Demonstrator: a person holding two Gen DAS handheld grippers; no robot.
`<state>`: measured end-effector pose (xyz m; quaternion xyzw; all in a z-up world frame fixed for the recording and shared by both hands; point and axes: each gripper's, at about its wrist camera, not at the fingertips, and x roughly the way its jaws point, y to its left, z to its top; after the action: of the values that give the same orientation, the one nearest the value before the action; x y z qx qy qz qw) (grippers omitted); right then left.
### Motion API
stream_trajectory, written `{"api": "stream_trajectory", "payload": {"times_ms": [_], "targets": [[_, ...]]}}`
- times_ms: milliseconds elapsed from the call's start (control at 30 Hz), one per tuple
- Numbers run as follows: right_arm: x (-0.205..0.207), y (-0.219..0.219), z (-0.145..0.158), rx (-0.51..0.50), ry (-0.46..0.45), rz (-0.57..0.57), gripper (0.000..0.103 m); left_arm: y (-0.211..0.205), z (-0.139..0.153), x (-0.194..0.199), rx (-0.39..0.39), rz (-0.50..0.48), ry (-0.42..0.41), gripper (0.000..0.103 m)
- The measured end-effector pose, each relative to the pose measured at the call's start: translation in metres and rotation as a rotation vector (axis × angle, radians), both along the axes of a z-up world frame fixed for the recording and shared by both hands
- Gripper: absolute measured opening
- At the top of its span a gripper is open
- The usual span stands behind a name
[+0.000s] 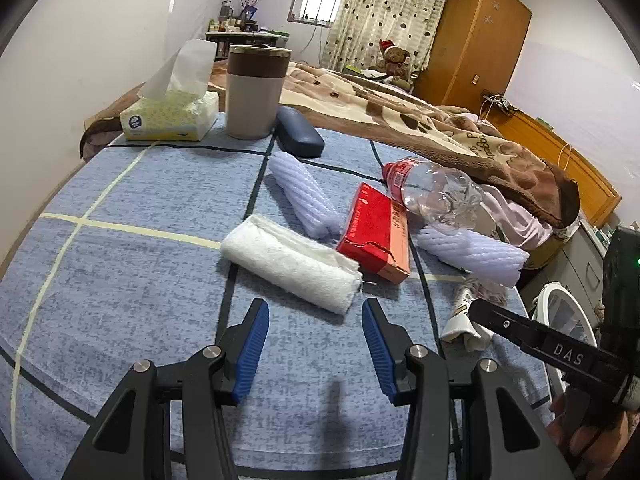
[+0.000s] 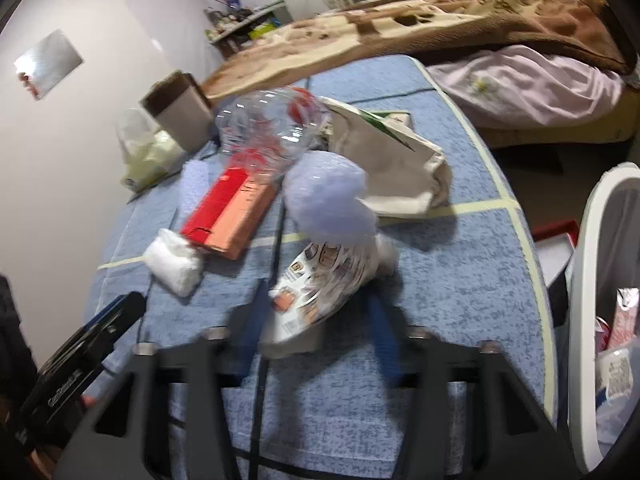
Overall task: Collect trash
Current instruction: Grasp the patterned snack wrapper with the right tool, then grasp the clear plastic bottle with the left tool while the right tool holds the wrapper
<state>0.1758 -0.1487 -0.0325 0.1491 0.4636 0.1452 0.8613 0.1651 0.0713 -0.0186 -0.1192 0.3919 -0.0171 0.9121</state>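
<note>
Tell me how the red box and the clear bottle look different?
The red box is flat, cardboard and solid-coloured; the clear bottle is round, plastic and see-through. The box has a torn edge, while the bottle looks crumpled and empty, with a red label. The bottle leans over the box's far end. Both lie on the blue bedcover.

A lived-in bedroom in a home. Ahead of the left gripper (image 1: 316,344) a brown patterned blanket (image 1: 400,112) covers a bed, with a teddy bear (image 1: 394,60) at its far end. Beyond stand a wooden wardrobe (image 1: 476,36), a patterned curtain (image 1: 384,12) and a small window (image 1: 316,2). Far ahead to its left a cluttered side table (image 1: 240,32) stands against the wall
</note>
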Motion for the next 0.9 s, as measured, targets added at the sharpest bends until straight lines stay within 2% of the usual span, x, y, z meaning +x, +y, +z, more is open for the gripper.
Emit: {"api": "stream_trajectory", "payload": {"times_ms": [100, 300, 433, 500, 600, 833, 900], "targets": [[-0.003, -0.004, 0.005, 0.011, -0.017, 0.015, 0.019, -0.003, 0.003, 0.001, 0.001, -0.009, -0.005, 0.048], [-0.013, -0.012, 0.009, 0.026, -0.022, 0.052, 0.014, -0.013, 0.008, 0.002, -0.005, -0.032, -0.011, 0.049], [-0.024, -0.025, 0.014, 0.015, -0.037, 0.043, 0.014, -0.021, 0.013, 0.005, 0.007, -0.054, -0.016, 0.049], [-0.027, -0.034, 0.015, 0.013, -0.042, 0.026, 0.014, -0.026, 0.015, 0.008, 0.015, -0.071, -0.019, 0.056], [-0.03, -0.047, 0.016, 0.022, -0.048, 0.0, 0.014, -0.035, 0.019, 0.014, 0.024, -0.097, -0.025, 0.056], [-0.034, -0.062, 0.024, 0.031, -0.081, -0.03, 0.014, -0.059, 0.042, 0.046, -0.009, -0.152, -0.052, 0.057], [-0.034, -0.065, 0.025, 0.032, -0.09, -0.032, 0.014, -0.067, 0.051, 0.059, -0.007, -0.157, -0.069, 0.064]]}}
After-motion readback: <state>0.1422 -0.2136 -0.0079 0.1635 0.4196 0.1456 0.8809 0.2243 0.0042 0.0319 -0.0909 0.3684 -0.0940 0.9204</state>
